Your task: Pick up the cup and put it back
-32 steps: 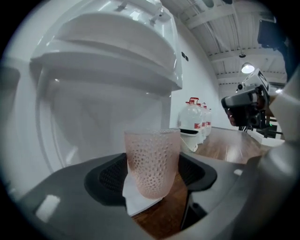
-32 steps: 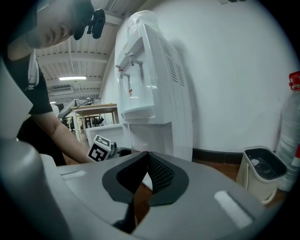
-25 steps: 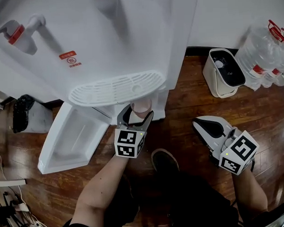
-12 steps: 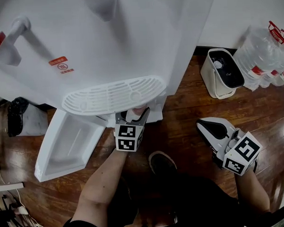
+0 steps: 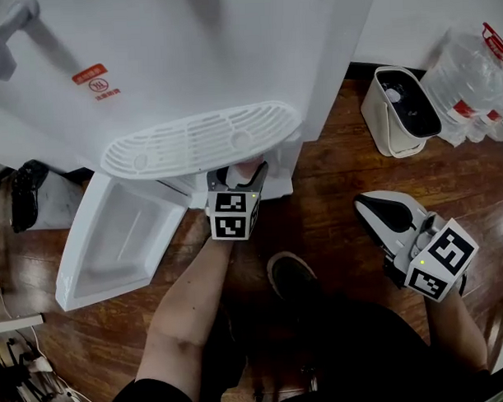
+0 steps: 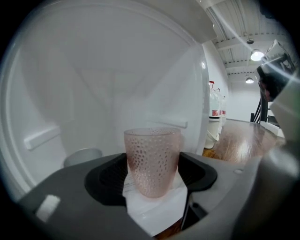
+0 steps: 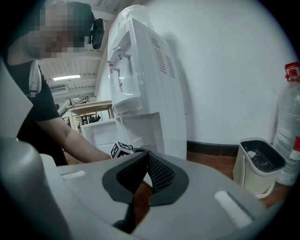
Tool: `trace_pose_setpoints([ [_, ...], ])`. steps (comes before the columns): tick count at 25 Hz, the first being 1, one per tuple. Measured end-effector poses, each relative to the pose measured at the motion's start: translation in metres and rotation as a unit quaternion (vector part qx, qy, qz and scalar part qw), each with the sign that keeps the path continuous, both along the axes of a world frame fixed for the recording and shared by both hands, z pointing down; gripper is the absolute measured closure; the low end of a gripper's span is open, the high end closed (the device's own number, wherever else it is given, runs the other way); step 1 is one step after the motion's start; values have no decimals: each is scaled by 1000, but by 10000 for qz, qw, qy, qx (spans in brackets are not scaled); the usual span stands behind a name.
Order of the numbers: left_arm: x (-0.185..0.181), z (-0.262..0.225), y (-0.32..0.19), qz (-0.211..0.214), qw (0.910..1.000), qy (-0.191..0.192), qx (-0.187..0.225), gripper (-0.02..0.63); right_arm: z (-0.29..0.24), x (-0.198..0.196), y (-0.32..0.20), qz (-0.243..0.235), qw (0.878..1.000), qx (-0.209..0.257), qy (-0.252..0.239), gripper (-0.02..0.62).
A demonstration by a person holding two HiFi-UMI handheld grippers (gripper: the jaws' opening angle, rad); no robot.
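Inside the lower cabinet of the water dispenser [image 5: 189,66], the cup [image 6: 152,159] stands upright: pink, dimpled glass. It's clamped by the left gripper [image 5: 239,180], black pads against both its sides. White cabinet floor sits right under its base; can't tell if they touch. Cabinet door [image 5: 113,242] is open, swung left. Right gripper [image 7: 145,164] is well apart over the wooden floor [image 5: 334,210], jaws together, nothing between them. Bin [image 5: 401,108] is near the dispenser's right side.
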State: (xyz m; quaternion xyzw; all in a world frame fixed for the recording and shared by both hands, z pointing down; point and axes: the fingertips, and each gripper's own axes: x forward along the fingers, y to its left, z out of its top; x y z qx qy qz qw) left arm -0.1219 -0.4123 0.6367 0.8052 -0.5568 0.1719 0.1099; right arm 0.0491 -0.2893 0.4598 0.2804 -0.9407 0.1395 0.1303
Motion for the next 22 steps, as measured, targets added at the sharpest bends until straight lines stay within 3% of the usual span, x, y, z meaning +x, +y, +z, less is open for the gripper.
trace_pose_setpoints([
  [4,-2,3,2,-118,9998,136,66,267,11,-5,10,-26,10000,-57,10,594],
  [14,-11,10,-24,-171,9995,-53,253,267,28,-18,17,-15,9992,-380,103,592],
  [22,-7,21,-40,-324,9992,8,224,267,37,-26,15,-188,9984,-502,155,594],
])
